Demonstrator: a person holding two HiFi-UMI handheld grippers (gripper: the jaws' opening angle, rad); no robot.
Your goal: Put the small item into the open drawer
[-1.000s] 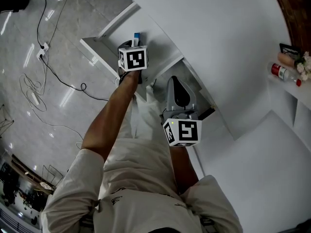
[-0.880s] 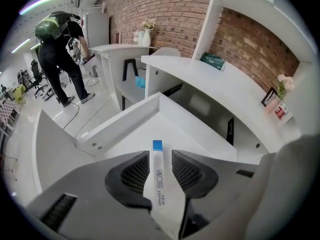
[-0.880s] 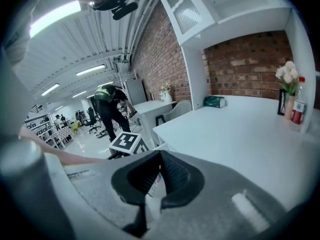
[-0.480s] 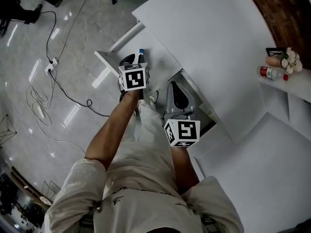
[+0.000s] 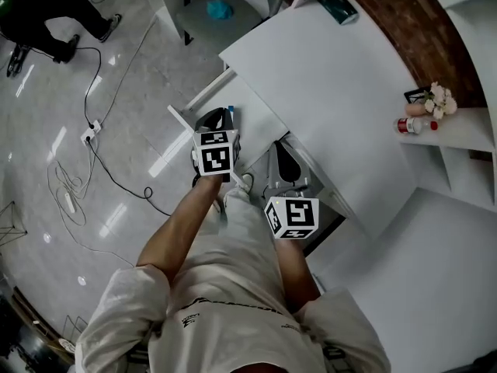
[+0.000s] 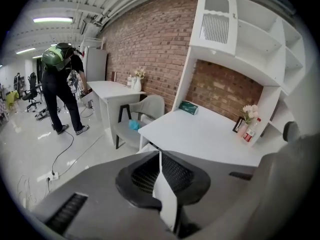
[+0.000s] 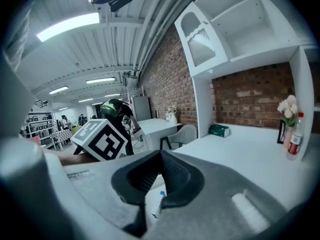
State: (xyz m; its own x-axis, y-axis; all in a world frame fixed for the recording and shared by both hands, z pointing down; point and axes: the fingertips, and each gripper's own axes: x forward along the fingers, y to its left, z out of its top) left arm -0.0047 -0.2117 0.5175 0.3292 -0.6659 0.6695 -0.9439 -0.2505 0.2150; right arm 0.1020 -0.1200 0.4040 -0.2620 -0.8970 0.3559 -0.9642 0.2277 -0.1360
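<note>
The small item (image 5: 230,109), a white stick with a blue end, lies just past the tips of my left gripper (image 5: 220,120), over the open white drawer (image 5: 180,116). In the left gripper view that gripper (image 6: 160,155) is closing: its tips meet with nothing between them, and only white surface shows in the gap below. My right gripper (image 5: 283,160) hangs beside it near the desk's front edge. Its jaws (image 7: 161,155) are shut and empty. Through the gap under them I see the small item (image 7: 157,204) lying on white.
The white desk (image 5: 326,76) stretches away to the right, with a green box (image 5: 338,6) at its far end. A chair (image 5: 221,10) stands beyond the drawer. Flowers and a bottle (image 5: 419,119) sit on a side shelf. A person (image 5: 46,14) and cables (image 5: 101,146) are on the floor, left.
The head view has tilted up, so both grippers sit lower in the picture and the chair and far desk end now show. The item stays just past the left gripper's tips.
</note>
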